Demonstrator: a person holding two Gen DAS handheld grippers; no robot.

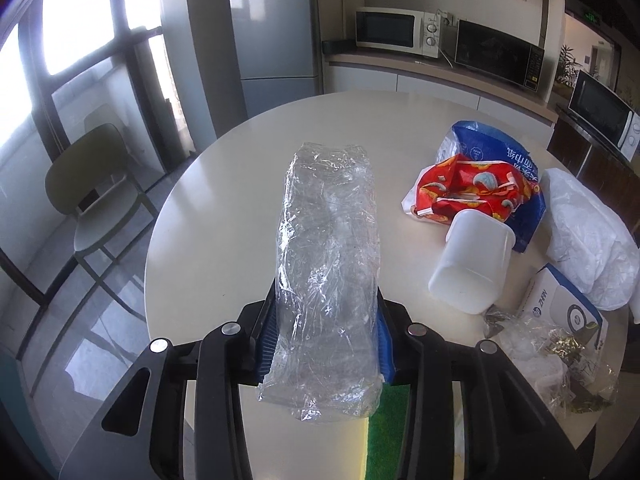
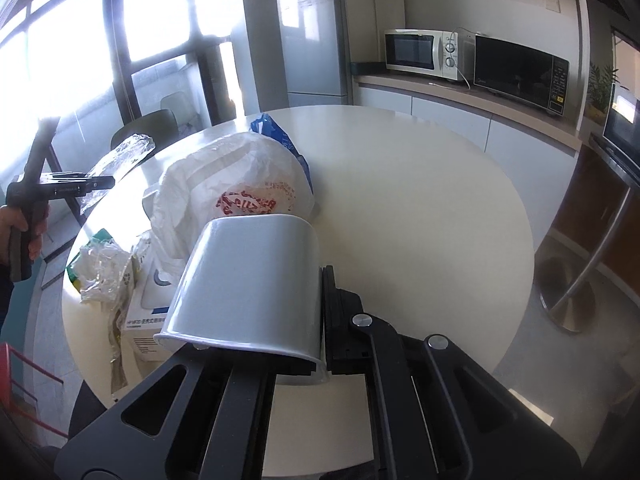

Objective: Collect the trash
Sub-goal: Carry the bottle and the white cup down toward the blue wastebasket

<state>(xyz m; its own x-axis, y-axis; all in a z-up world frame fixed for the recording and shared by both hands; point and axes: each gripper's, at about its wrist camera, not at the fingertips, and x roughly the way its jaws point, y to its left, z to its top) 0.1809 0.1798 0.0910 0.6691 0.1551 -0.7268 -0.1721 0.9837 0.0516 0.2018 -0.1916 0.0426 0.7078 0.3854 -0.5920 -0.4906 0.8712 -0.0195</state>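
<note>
**Two pieces picked up, a pile still waiting**

Your left tool [image 1: 326, 340] is squeezed on a clear wrapper [image 1: 328, 264]. The wrapper sticks up out of the tool, lifted over the tabletop [image 1: 240, 184].

Your right tool [image 2: 320, 344] has a white cup [image 2: 248, 280]. One finger [image 2: 340, 332] presses on the cup's outer wall. The other finger is hidden by the cup, and looks to be inside its mouth. So the tool is closed on the cup's wall. The cup is tipped on its side, with its open end toward you. From the left camera the cup [image 1: 468, 264] looks low, close to the pile. You cannot tell if it has left the tabletop yet.

So two bits of trash are in your tools. None of it looks put away, and no bin shows in either picture.

A lot is left, and all of it sits near the cup. Just behind the cup is a red bag [image 1: 472, 192]. Behind the red bag is a blue pack [image 1: 488, 144]. To the right of the cup is a white bag [image 1: 588, 232]. In front of the cup are a small box [image 1: 560, 308] and some crinkly wrappers [image 1: 548, 360].

I think you are near the start. Most of the pile still needs picking up.
</note>
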